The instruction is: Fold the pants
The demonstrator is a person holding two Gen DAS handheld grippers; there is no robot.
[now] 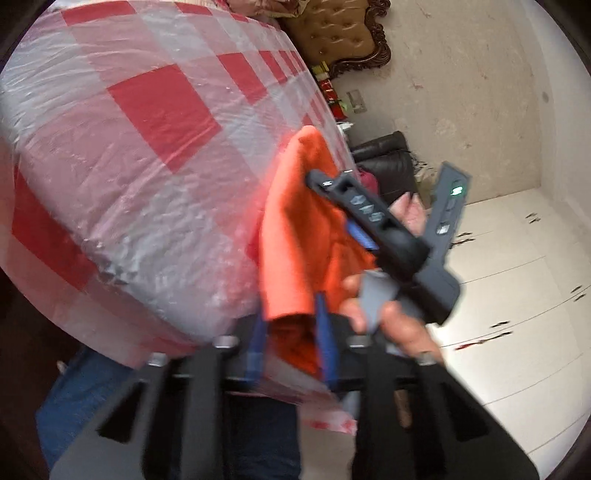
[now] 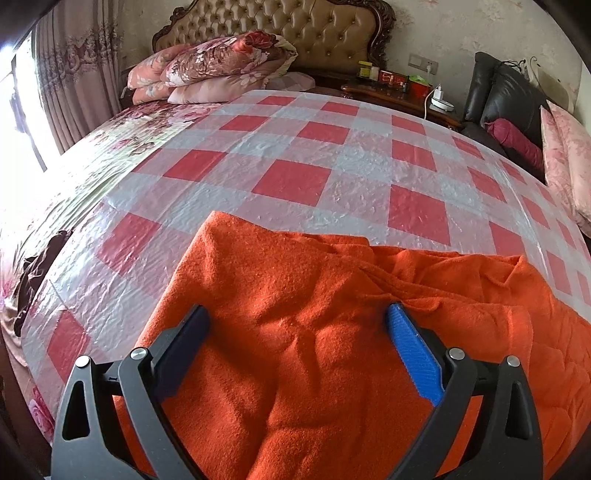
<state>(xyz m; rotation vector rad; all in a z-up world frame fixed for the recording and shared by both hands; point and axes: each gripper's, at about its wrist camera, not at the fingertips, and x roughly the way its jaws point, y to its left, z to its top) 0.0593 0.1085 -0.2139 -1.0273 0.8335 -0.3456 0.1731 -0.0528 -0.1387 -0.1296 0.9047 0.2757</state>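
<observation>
Item: orange fleece pants [image 2: 314, 350], a thick fuzzy garment, lying rumpled near the foot edge of the bed [image 2: 122, 129], on top of a red-and-white checked plastic sheet [image 2: 291, 181] that is covering most of the mattress.

Left claw [image 1: 291, 332]: the blue-padded fingers [image 1: 323, 332] are clenching a bunched fold of the orange fabric between them, the cloth rising from the pinch toward the sheet's edge. The view is blurred.

Right claw [image 2: 297, 328]: released, the fingers standing wide apart, one blue ribbed pad [image 2: 415, 354] showing on the right side. Both tips are sitting at or just above the fabric surface; whether they are touching is not clear. In the left wrist view this tool is appearing as a dark handle with a green light, gripped by the person's right hand [image 1: 388, 317], the tip lying against the orange cloth.

Surroundings: a folded floral quilt and pillows [image 2: 214, 66] are resting at the head of the bed against a tufted tan headboard [image 2: 314, 29]. A dark wooden nightstand [image 2: 388, 92] is carrying small boxes and jars; their contents cannot be told. A black leather chair [image 2: 506, 96] is holding a magenta bolster [image 2: 517, 144].
</observation>
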